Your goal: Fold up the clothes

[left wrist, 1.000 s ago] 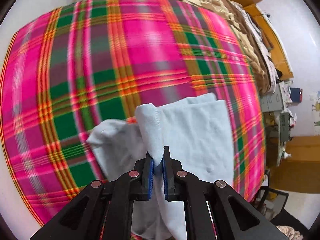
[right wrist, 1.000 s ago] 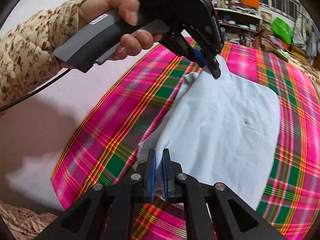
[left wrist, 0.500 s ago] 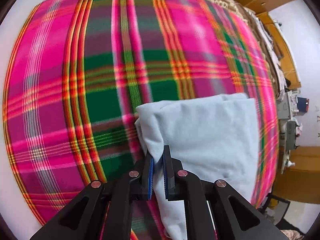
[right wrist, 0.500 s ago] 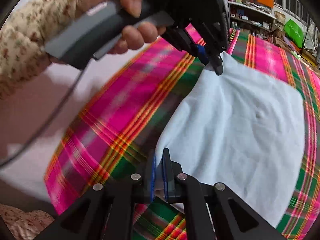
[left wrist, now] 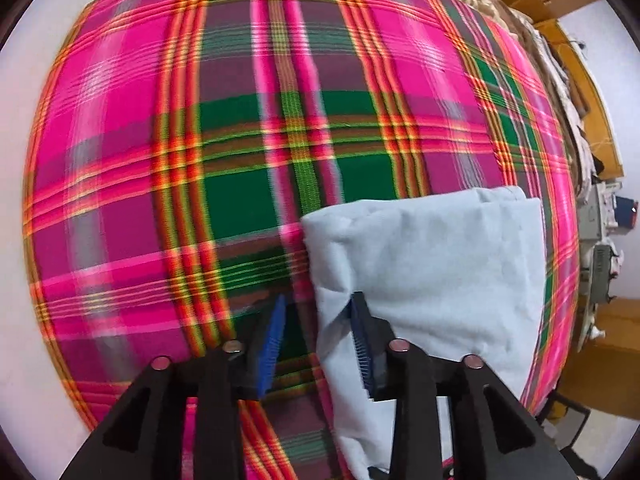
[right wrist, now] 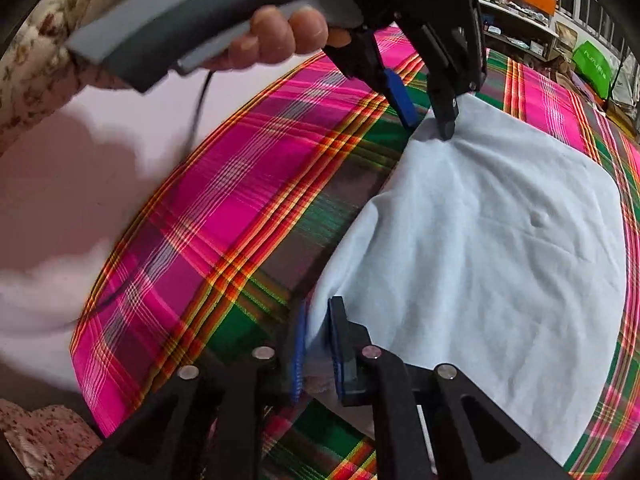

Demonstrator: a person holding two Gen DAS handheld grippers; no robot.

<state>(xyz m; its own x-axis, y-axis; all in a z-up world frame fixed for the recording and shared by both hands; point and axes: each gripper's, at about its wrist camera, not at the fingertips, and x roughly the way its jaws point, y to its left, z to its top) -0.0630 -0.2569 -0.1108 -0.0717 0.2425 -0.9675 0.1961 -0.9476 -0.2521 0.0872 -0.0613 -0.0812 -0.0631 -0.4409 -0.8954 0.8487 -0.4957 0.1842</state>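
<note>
Plaid blanket (left wrist: 248,128) in pink, green and orange fills most of what we see through the left wrist camera, spread over a pale surface (left wrist: 24,360) that shows at its edge. At the bottom, our left claw (left wrist: 318,344) points steeply down at it. Its jaws are opening: the blue-padded fingers stand well apart, the left one over bare plaid, the right one touching the near edge of the light blue garment (left wrist: 432,264), with a little fabric bunched against it. Neither pad presses the cloth. The garment lies folded into a rough rectangle on the right part of the blanket, mostly flat. Farther right, beyond the blanket, we make out wooden furniture and cluttered shelves, too blurred to name.

Through the right wrist camera we see a flower-print sleeve (right wrist: 28,52) at the left and a hand (right wrist: 280,32) around the grey handle of the left claw (right wrist: 428,124), whose tips sit at the far corner of the garment (right wrist: 500,248). At the bottom, our right claw (right wrist: 318,350) has its jaws opening too, a narrow gap between the pads, and the garment's near corner is between them. The cloth spreads flat to the right across the plaid.
</note>
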